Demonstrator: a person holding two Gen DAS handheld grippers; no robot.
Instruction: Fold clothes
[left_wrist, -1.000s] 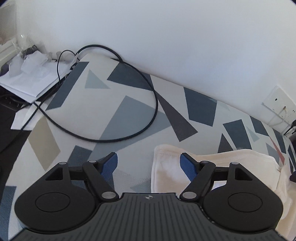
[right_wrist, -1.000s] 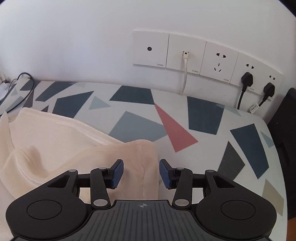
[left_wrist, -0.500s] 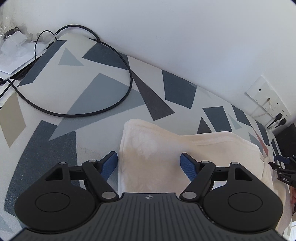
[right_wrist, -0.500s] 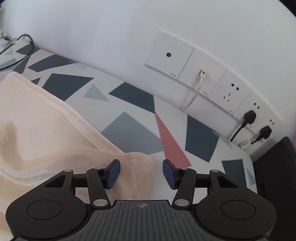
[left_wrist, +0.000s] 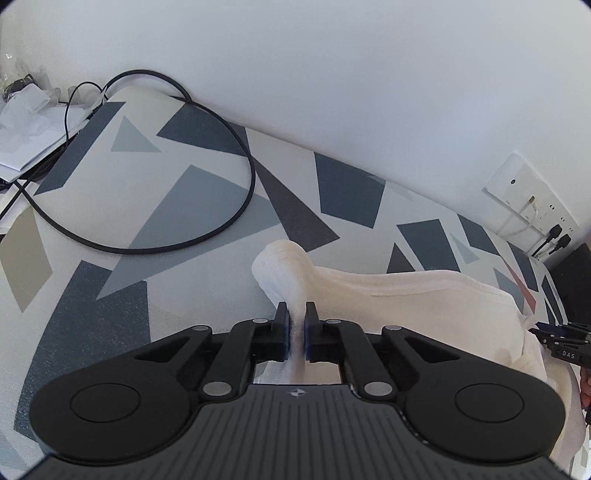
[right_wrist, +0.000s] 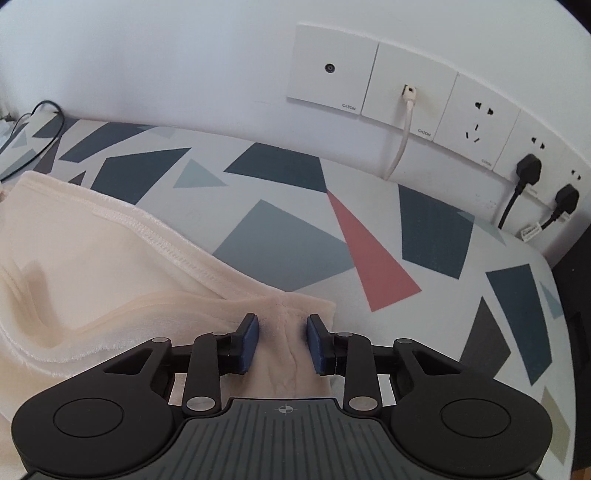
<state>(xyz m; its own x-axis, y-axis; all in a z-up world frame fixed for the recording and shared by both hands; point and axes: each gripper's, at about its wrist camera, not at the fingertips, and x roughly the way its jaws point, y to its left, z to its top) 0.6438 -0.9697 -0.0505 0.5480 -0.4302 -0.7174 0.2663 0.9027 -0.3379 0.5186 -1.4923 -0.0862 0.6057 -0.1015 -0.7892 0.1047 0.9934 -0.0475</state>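
Observation:
A cream fleece garment (left_wrist: 406, 295) lies on the patterned table (left_wrist: 177, 206). My left gripper (left_wrist: 295, 325) is shut on the garment's left corner, which bunches up into a raised lump just past the fingertips. In the right wrist view the garment (right_wrist: 92, 251) spreads to the left, with a stitched hem running diagonally. My right gripper (right_wrist: 283, 343) straddles the garment's right corner, its blue pads partly closed with fabric between them and a gap still showing. The right gripper (left_wrist: 554, 334) also peeks in at the left wrist view's right edge.
A black cable (left_wrist: 236, 206) loops over the table's left half. Papers (left_wrist: 26, 129) lie at the far left. Wall sockets (right_wrist: 406, 85) with a white cord and two black plugs (right_wrist: 528, 166) line the back wall. A dark object (right_wrist: 576, 295) stands off the table's right end.
My left gripper has closed on the garment's left corner and lifted it into a bunch. The right gripper's fingers have narrowed around the right corner.

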